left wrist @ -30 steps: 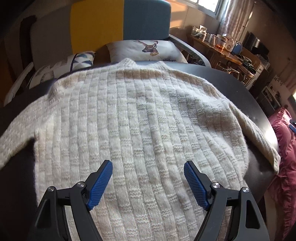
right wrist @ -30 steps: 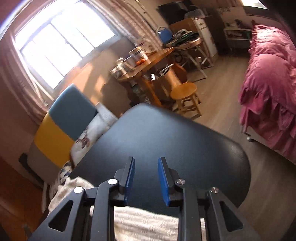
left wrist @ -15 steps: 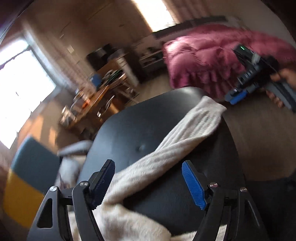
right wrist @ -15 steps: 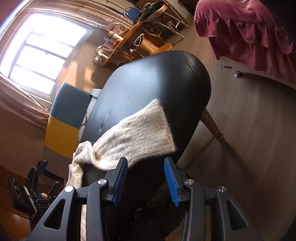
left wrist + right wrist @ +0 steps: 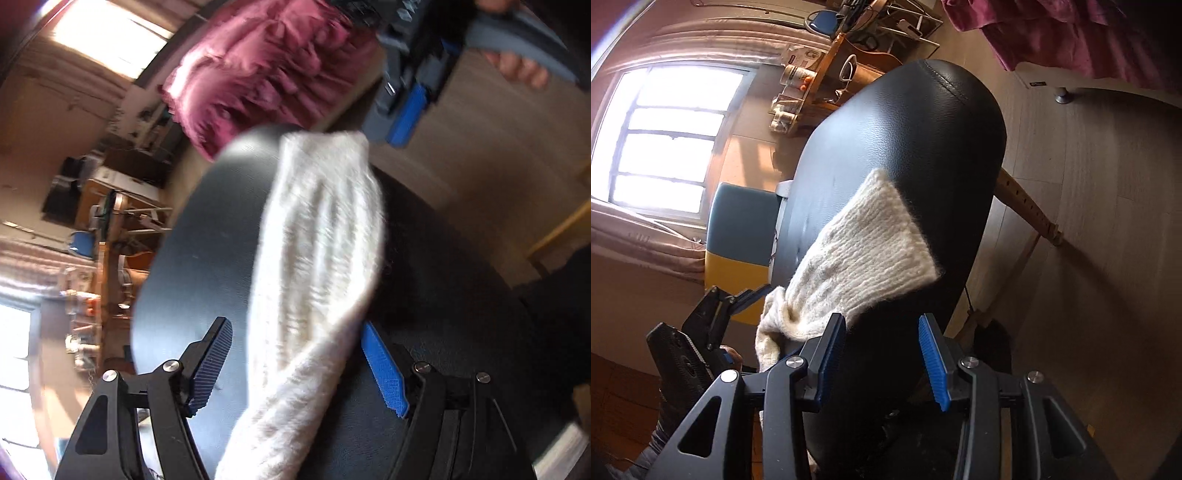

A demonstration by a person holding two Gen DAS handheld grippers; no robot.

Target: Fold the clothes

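A cream knit sweater sleeve (image 5: 314,258) lies stretched along the black padded table (image 5: 207,240), its cuff toward the far rounded end. My left gripper (image 5: 295,332) is open, one finger on each side of the sleeve, not clamped on it. In the right wrist view the sleeve's cuff (image 5: 886,243) rests near the table's edge. My right gripper (image 5: 882,325) stands open just short of it, holding nothing. The left gripper (image 5: 746,295) shows at the sleeve's bunched upper end. The sweater's body is out of view.
A pink bed cover (image 5: 1071,29) hangs beyond the table's far end. A wooden desk with jars (image 5: 820,74) and a blue-and-yellow sofa back (image 5: 738,229) stand by the window. Wooden floor (image 5: 1108,184) and a slanted wooden leg (image 5: 1027,206) lie beside the table edge.
My left gripper swung off the spread sweater body and now straddles the sleeve. My right gripper moved closer to the cuff and its fingers opened wider.
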